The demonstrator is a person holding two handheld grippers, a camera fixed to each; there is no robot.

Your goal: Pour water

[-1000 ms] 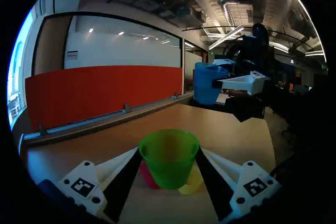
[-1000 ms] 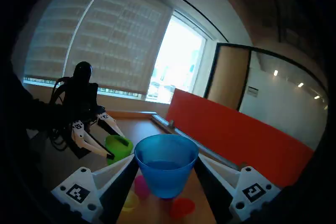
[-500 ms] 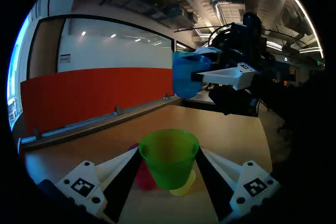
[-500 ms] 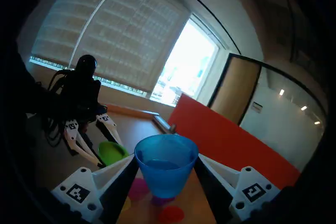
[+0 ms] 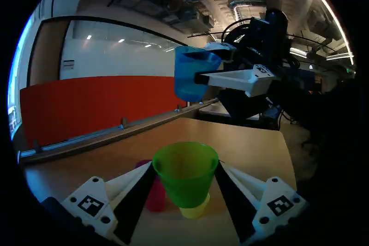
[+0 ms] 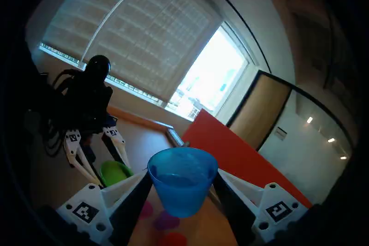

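A green cup [image 5: 185, 179] stands upright between the fingers of my left gripper [image 5: 185, 166], which is shut on it just above the wooden table [image 5: 251, 147]. Its inside looks empty. Higher up and beyond it hangs a blue cup [image 5: 189, 74], gripped by my right gripper [image 5: 205, 65]. In the right gripper view, the blue cup [image 6: 182, 190] holds some water and sits upright between the fingers of my right gripper [image 6: 182, 177]. Below and to its left, the green cup [image 6: 114, 172] sits in my left gripper [image 6: 113, 174].
A magenta cup [image 5: 155, 194] and a yellow cup [image 5: 193, 210] stand on the table under the green cup. A red partition [image 5: 92, 103] with a metal rail runs along the table's far edge. Coloured cups [image 6: 166, 221] lie below the blue cup. A window [image 6: 207, 84] is behind.
My right gripper has lifted the blue cup higher and brought it closer, towards a spot above the green cup. The left gripper has held the green cup nearly still.
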